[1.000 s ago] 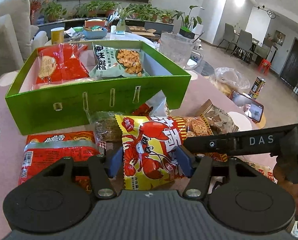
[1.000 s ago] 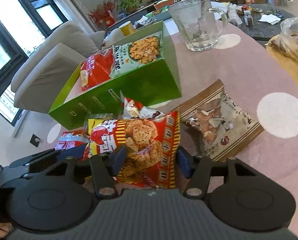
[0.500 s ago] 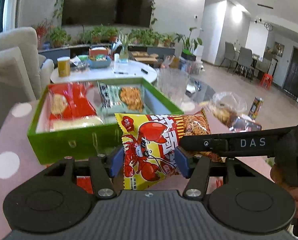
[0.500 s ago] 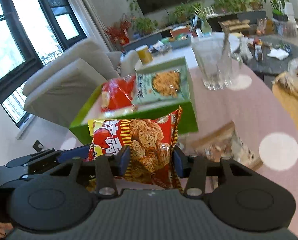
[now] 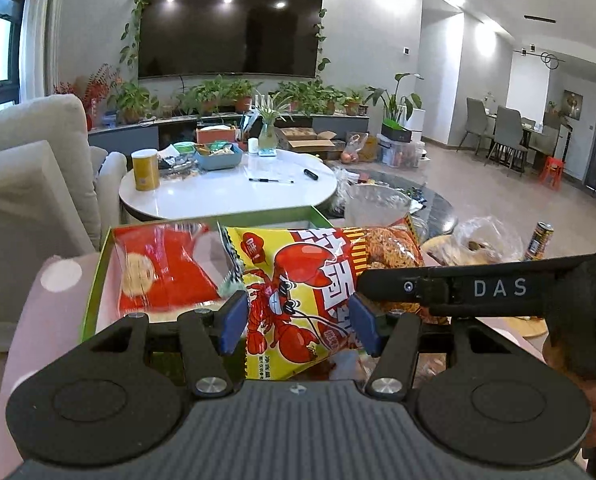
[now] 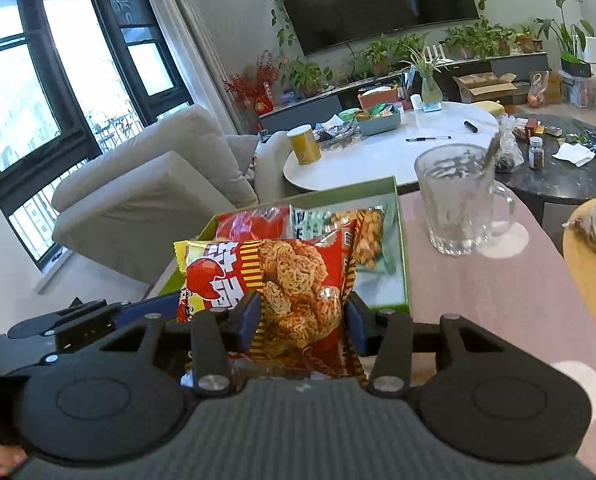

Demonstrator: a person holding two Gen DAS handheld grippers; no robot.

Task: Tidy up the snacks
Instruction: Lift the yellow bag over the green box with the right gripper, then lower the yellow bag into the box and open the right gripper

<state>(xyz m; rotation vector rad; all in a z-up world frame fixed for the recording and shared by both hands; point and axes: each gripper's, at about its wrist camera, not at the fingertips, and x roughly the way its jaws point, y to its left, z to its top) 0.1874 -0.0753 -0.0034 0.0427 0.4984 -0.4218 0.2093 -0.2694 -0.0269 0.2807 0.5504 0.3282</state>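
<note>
Two grippers of yours hold one snack bag [image 5: 306, 280] together: the left gripper [image 5: 298, 326] pinches its yellow lobster end, and the right gripper [image 6: 304, 320] pinches the red noodle end, each with jaws narrow on the packet. You keep the bag in the air over the near edge of the green box [image 6: 400, 240]. Inside the box lie a red packet [image 5: 162, 268] and a pale green packet [image 6: 370, 236], perhaps touching. A glass mug [image 6: 458, 204] stands beside the box.
</note>
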